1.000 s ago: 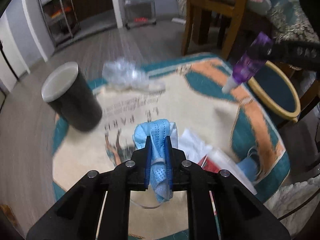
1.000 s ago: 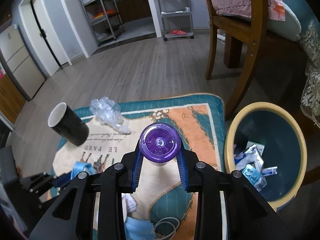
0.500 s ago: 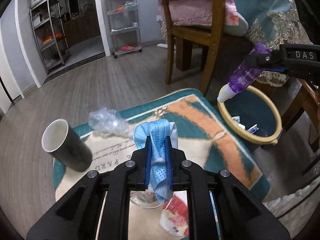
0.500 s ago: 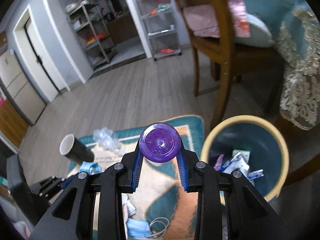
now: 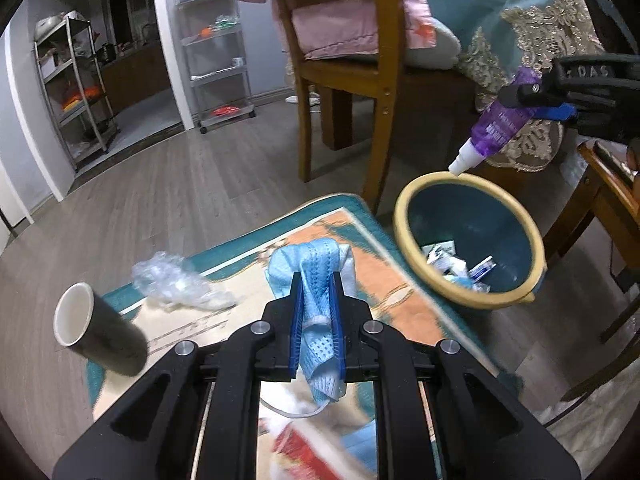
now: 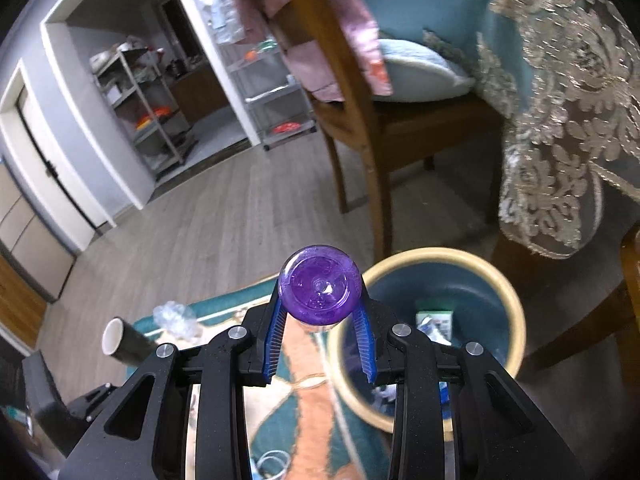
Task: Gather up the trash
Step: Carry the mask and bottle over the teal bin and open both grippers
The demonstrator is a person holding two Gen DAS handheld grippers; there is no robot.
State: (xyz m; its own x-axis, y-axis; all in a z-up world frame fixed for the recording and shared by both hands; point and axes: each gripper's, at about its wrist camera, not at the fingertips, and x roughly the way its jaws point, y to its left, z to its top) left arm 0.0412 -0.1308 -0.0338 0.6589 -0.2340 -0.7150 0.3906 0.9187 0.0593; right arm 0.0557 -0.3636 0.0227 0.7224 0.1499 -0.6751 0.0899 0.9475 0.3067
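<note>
Carry-to-bin step, both loads up. The right gripper (image 6: pixel 320 340) is clamped on a purple bottle (image 6: pixel 320 290) held above the far rim of the trash bin (image 5: pixel 404 216) — long axis tilted, white nozzle pointing down-left at the rim, base twd the camera. The left gripper (image 5: pixel 316 320) pinches a blue face mask (image 5: pixel 316 276) over the rug (image 5: pixel 384 276), left of the bin. Next, probably: centre the bottle over the opening, let go.
</note>
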